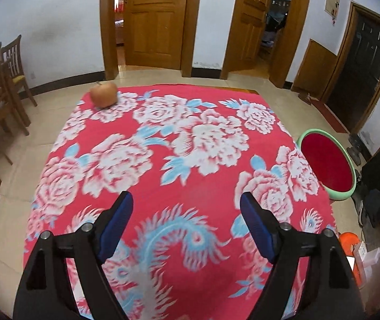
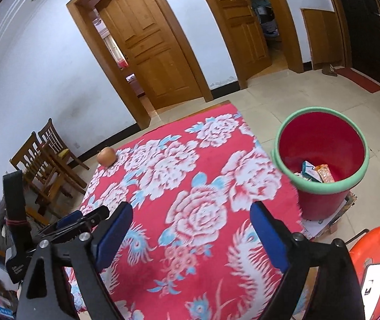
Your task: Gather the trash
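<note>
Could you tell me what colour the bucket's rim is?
The bucket's rim is pale green, around a red bucket; the right wrist view shows it best.

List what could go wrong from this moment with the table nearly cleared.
1. The only item left on the floral tablecloth is a whole apple, perhaps not trash.
2. It sits by the far corner; a nudge from the open left gripper could roll it off.
3. The bucket stands off the opposite side.

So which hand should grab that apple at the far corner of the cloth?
Probably left: the apple lies on the far left, both grippers are open and empty, and the left gripper is on that side.
</note>
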`<state>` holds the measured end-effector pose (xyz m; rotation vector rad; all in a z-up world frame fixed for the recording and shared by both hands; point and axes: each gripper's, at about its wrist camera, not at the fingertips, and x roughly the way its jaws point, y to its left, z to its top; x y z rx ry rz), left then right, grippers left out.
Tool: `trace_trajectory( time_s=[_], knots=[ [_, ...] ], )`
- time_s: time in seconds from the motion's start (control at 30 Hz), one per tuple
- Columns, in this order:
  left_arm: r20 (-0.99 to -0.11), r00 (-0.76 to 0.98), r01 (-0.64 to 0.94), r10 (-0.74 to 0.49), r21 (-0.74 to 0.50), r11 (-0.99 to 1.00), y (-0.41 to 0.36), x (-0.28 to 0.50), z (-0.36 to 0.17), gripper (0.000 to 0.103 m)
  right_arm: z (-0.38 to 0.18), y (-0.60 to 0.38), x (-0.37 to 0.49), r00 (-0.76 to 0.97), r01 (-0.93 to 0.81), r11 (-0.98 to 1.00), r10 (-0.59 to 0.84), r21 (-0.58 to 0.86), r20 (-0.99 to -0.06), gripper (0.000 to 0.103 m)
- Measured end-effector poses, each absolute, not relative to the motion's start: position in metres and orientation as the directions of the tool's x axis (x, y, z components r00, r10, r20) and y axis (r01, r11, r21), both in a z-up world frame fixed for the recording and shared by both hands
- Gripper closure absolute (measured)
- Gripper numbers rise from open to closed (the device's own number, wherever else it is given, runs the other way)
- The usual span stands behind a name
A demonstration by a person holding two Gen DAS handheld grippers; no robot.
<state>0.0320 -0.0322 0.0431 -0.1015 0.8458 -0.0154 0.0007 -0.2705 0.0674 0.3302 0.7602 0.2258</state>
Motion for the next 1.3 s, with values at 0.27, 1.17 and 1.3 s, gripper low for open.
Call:
trace_trajectory(
  time_s=[0.27,1.17,1.3],
  knots=[
    [-0.71,0.704,-0.077,0.01,-0.062,0.995,-0.013,0.003,0.041,0.017,0.061,-0.236,-0.02,0.728,-0.112,0.942,0.294,0.315,-0.62,0.004],
    [-0.677,0.735,-0.105,0.025,-0.077,0.991,-0.005,-0.022,0.026,0.017,0.043,-0.216,-0.06,0.779,-0.036,0.983,0.14,0.179,-0.611,0.002],
    [-0.672,0.74,-0.113,0.035,-0.072,0.991,-0.005,-0.022,0.027,0.017,0.043,-0.221,-0.06,0.781,-0.021,0.982,0.134,0.189,-0.61,0.002]
  ],
)
